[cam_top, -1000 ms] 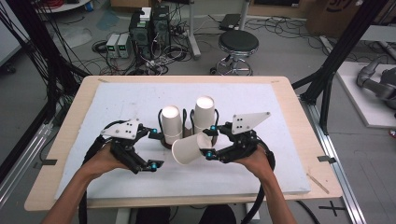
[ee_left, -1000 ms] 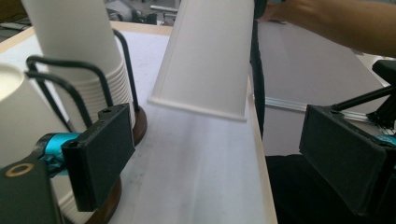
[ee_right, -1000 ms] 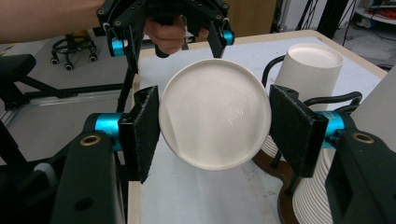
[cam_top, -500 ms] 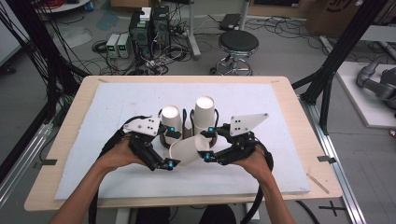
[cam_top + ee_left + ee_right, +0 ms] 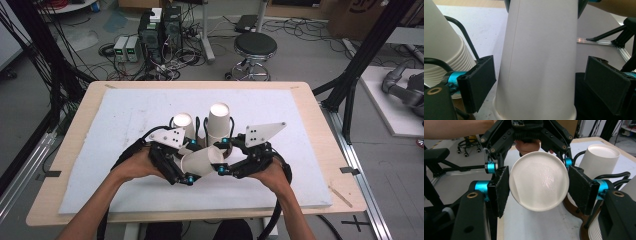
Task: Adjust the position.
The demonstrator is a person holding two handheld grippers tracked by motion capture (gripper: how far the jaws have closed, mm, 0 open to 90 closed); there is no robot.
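Two grippers meet over the white mat (image 5: 120,165): the right gripper (image 5: 539,186) clamps a paper cup (image 5: 202,161) lying sideways above it, while the left gripper (image 5: 537,82) straddles that cup, jaws wide, seemingly not pressing.

- I count two grippers in the high view: the left gripper (image 5: 187,172) at about 7 o'clock of the table's middle, the right gripper (image 5: 224,159) at about 5 o'clock.
- I count one loose paper cup (image 5: 200,161), lying on its side between them.
- I count two upright stacks of paper cups: the shorter stack (image 5: 183,125) at 11 o'clock of the loose cup, the taller stack (image 5: 219,122) at 1 o'clock.
- I count one white mat (image 5: 125,115) on one wooden table (image 5: 82,107).
- On the floor past the table I count one round stool (image 5: 255,46), at 12 o'clock.
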